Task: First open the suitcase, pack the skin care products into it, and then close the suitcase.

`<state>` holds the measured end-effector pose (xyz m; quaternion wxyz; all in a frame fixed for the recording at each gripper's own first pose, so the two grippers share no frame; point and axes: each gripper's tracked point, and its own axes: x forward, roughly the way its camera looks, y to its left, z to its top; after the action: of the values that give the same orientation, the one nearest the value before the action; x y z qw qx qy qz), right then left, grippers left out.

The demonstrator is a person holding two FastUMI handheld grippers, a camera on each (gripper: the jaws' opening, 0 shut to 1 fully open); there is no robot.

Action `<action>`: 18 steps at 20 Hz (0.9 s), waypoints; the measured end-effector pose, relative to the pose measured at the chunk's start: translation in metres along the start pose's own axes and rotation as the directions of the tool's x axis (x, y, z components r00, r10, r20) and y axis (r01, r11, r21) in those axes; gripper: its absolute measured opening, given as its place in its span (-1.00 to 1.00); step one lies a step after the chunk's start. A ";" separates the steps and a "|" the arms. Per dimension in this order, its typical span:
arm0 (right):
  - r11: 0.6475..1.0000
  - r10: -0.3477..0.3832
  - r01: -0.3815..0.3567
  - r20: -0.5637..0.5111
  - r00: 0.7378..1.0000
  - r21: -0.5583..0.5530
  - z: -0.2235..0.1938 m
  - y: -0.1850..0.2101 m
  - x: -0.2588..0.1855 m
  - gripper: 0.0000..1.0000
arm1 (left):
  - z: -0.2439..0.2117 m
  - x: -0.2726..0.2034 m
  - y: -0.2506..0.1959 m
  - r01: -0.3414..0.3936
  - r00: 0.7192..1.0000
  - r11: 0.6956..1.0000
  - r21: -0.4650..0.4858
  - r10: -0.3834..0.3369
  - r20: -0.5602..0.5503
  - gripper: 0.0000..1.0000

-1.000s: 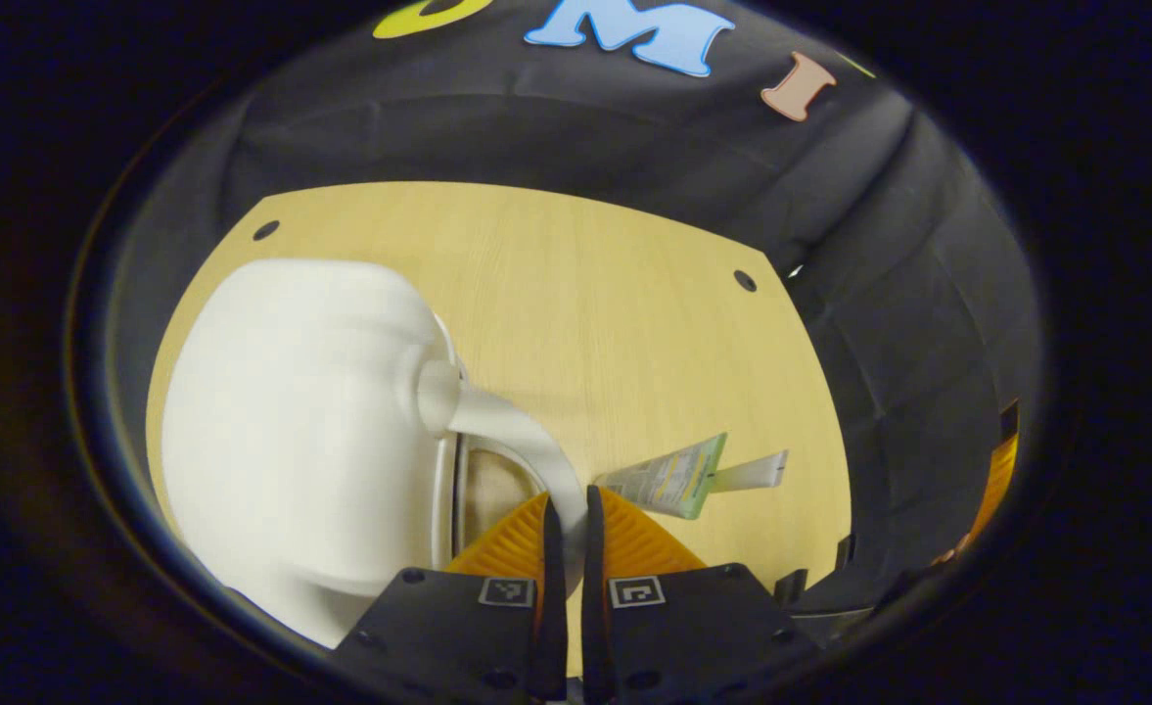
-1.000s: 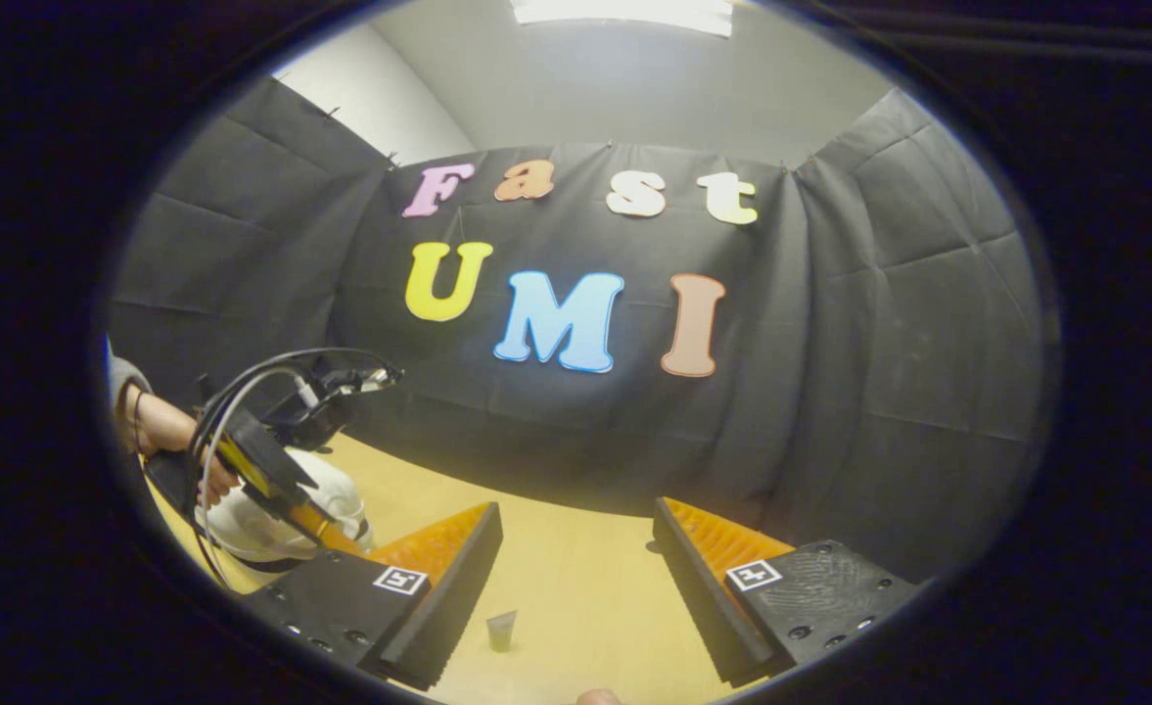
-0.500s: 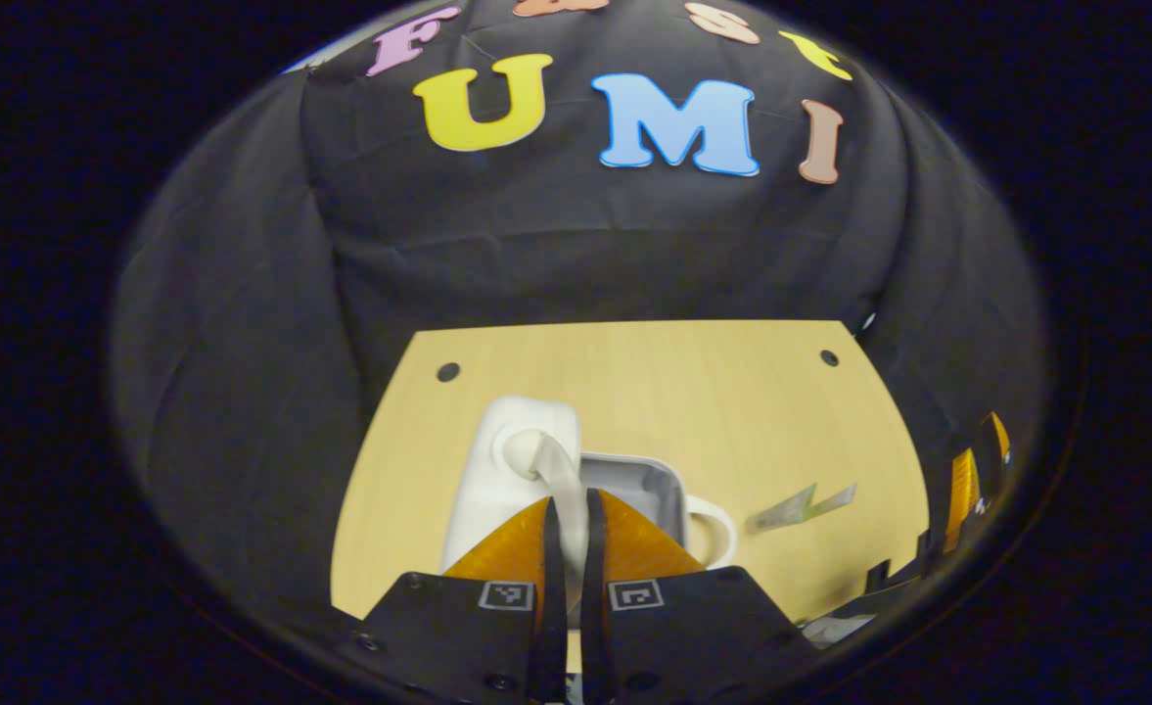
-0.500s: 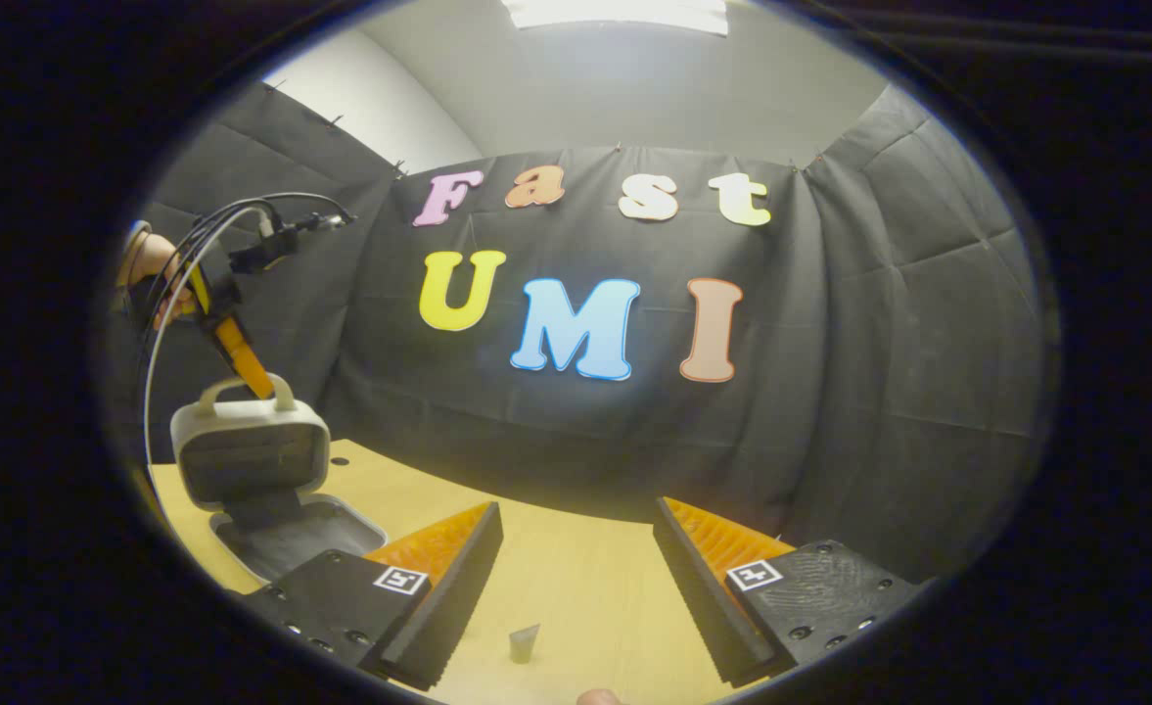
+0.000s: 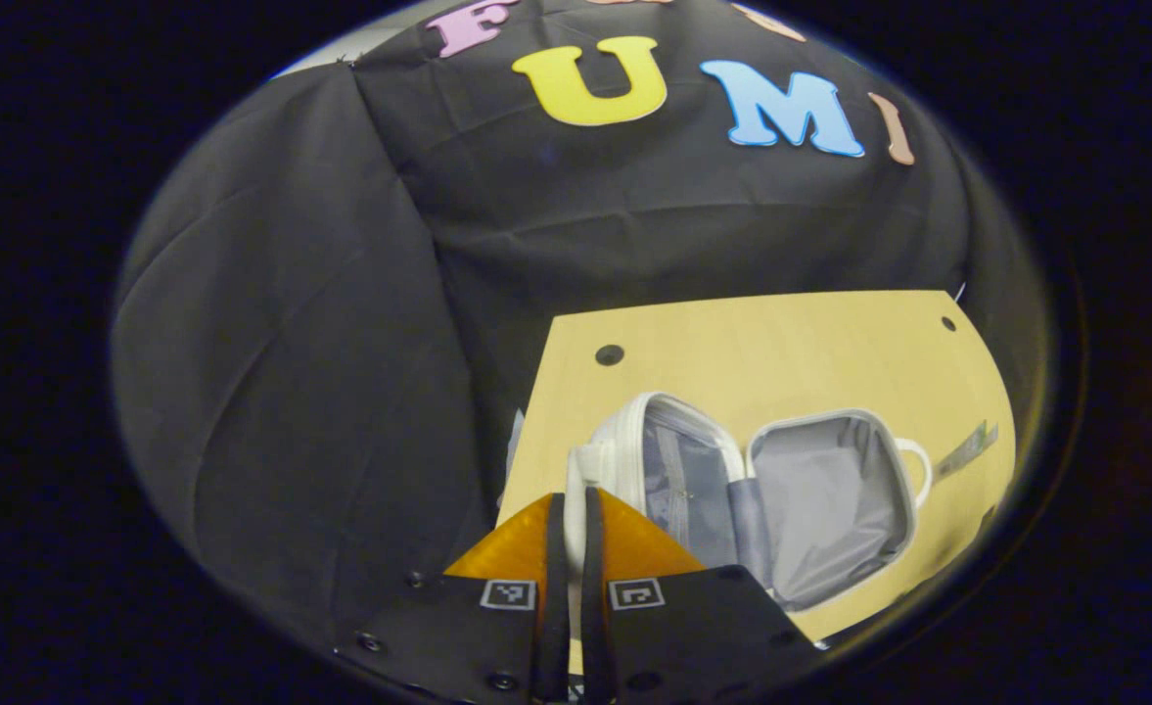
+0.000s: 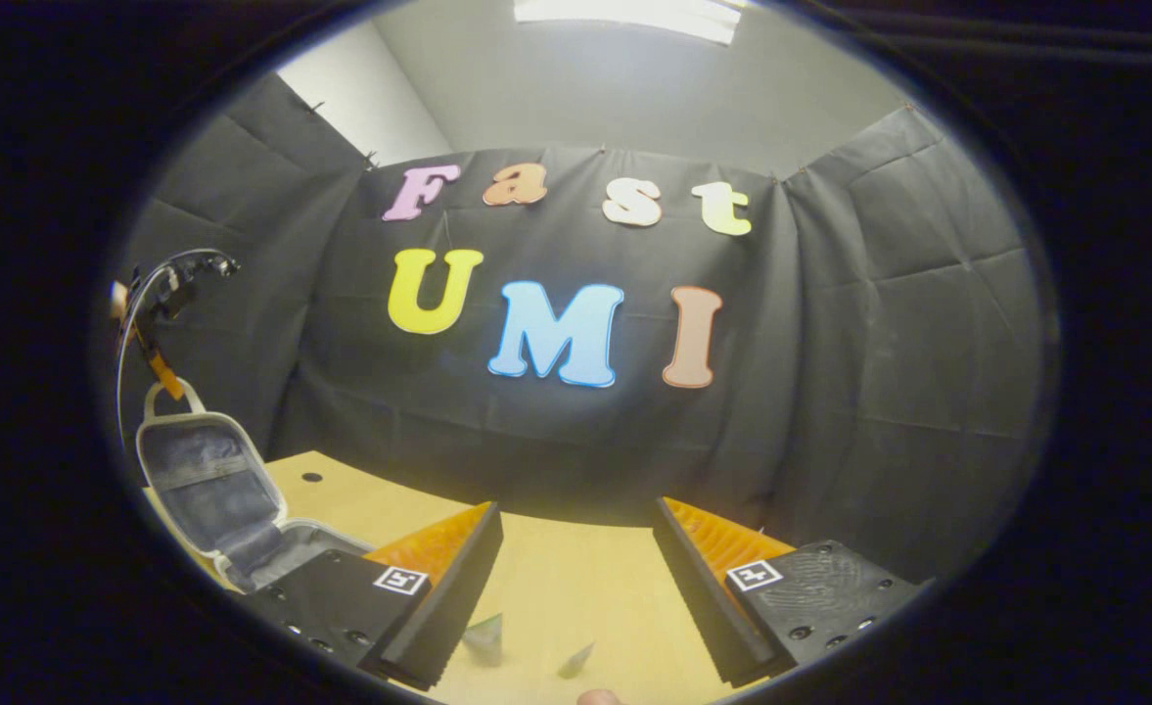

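Black cloth walls surround a wooden table (image 5: 791, 343). The white suitcase (image 5: 810, 499) lies open at 4 o'clock in the left gripper view. The left gripper (image 5: 570, 519) pinches the lid handle (image 6: 166, 397); better to lower the lid flat before releasing. The right gripper (image 6: 576, 558) is spread above the skin care tubes (image 6: 485, 638) at 6 o'clock.

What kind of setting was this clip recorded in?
Most likely a staged recording booth, not a home: black cloth walls close in a bare light wooden table holding a small white hard-shell suitcase, lying open.
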<state>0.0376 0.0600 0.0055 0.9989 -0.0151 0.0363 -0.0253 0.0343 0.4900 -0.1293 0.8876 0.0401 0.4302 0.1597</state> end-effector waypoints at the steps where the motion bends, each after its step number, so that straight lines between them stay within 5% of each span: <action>1: 1.000 -0.009 0.010 -0.016 1.000 0.010 0.001 0.007 -0.004 0.89 | -0.016 0.021 0.019 0.002 1.000 1.000 -0.008 -0.002 -0.017 -0.75; 7: 0.995 -0.102 0.101 -0.049 0.994 -0.013 0.017 0.026 -0.023 0.88 | -0.118 0.139 0.069 0.068 0.987 0.986 -0.150 -0.088 -0.132 -0.73; 12: 0.991 -0.131 0.133 -0.085 0.988 0.016 0.023 0.031 -0.020 0.89 | -0.127 0.156 0.083 0.122 0.986 0.970 -0.209 -0.143 -0.088 -0.70; 17: 0.987 -0.159 0.159 -0.062 0.985 -0.007 0.031 0.022 -0.021 0.89 | -0.119 0.157 0.094 0.049 0.999 0.987 -0.152 -0.052 -0.012 -0.42; 18: 0.987 -0.160 0.159 -0.066 0.985 -0.012 0.027 0.019 -0.019 0.89 | -0.109 0.151 0.091 0.051 0.999 0.985 -0.164 -0.048 0.026 -0.10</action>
<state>0.0212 0.0804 0.0336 0.9918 -0.0206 0.0684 -0.1055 0.0142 0.6171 -0.2919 0.8963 -0.0421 0.4066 0.1721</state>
